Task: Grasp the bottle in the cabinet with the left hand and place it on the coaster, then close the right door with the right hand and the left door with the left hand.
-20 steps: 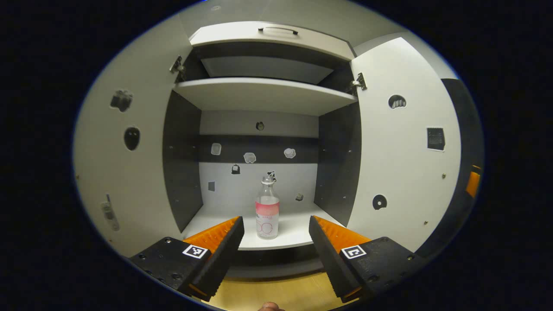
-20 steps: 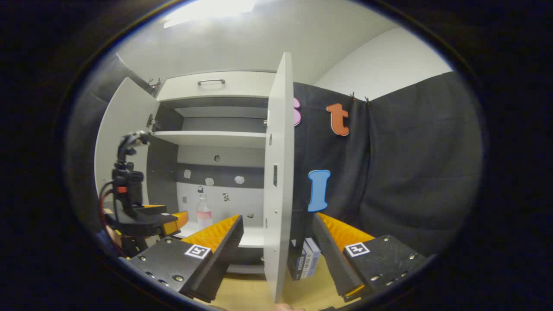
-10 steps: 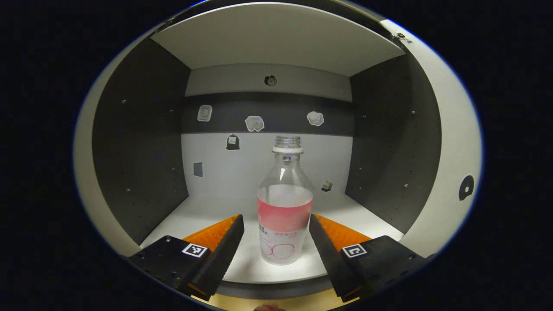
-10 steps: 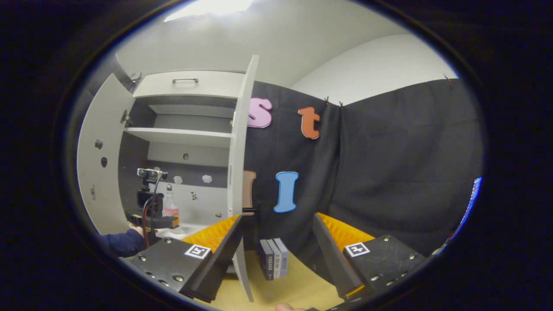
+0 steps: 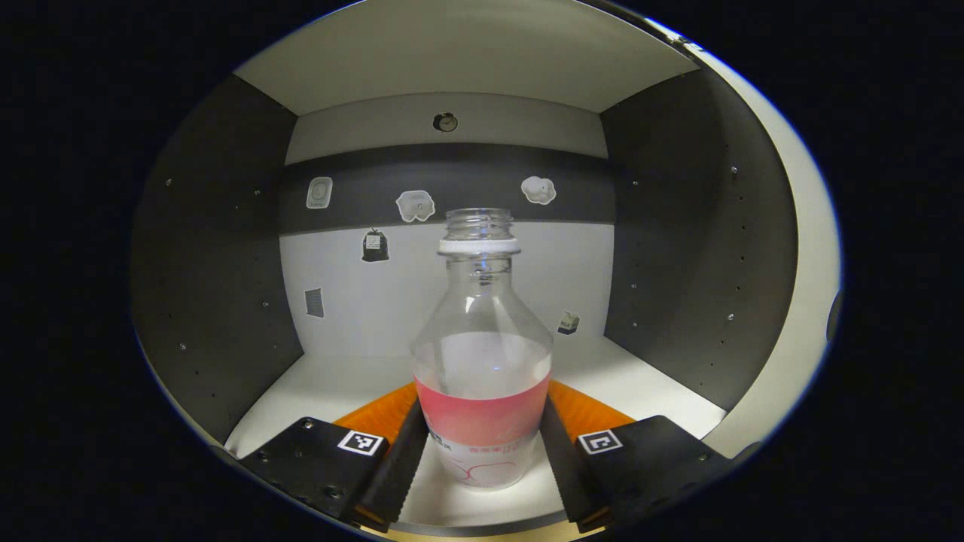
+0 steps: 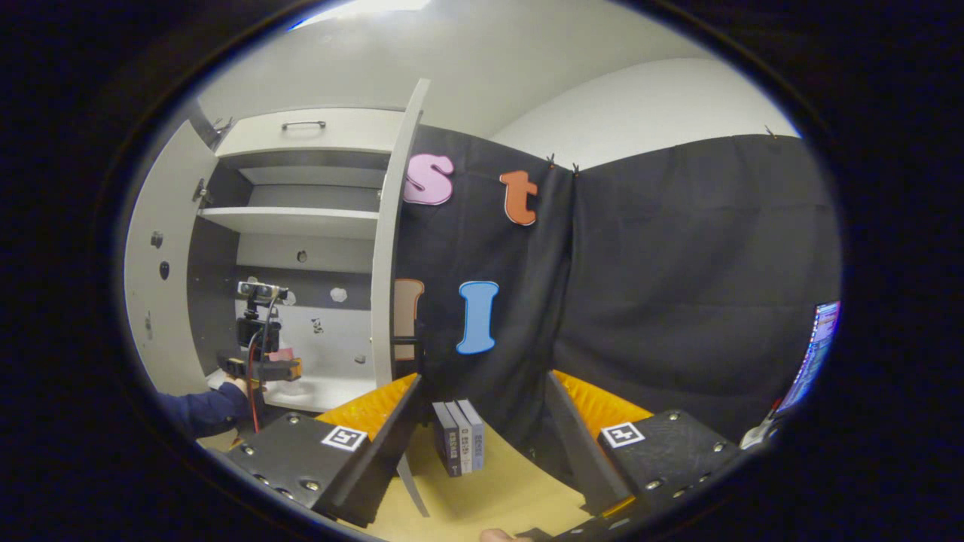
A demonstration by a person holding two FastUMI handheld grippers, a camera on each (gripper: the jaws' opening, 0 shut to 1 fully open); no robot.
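Observation:
A clear bottle [image 5: 482, 354] with a pink label and no cap stands on the white lower shelf [image 5: 316, 391] of the cabinet. My left gripper [image 5: 482, 452] reaches into the cabinet and both fingers press against the label's sides. In the right gripper view the left gripper [image 6: 282, 369] sits inside the cabinet, held by a hand in a dark blue sleeve [image 6: 199, 410], and a bit of the pink label [image 6: 283, 353] peeks out at it. The right door [image 6: 384, 248] stands wide open, edge-on. My right gripper [image 6: 482, 421] hangs open over the wooden table, in front of that door.
The left door [image 6: 154, 286] is swung open at the far left. Small boxes [image 6: 459, 448] stand upright on the wooden table [image 6: 489, 497] by the right door's foot. An upper shelf [image 6: 294, 218] and a drawer with a handle [image 6: 305, 125] are above. A screen [image 6: 817, 346] glows at far right.
My left gripper went into the cabinet up to the bottle and its fingers came together onto the label. The right gripper view swung to the right, away from the cabinet opening.

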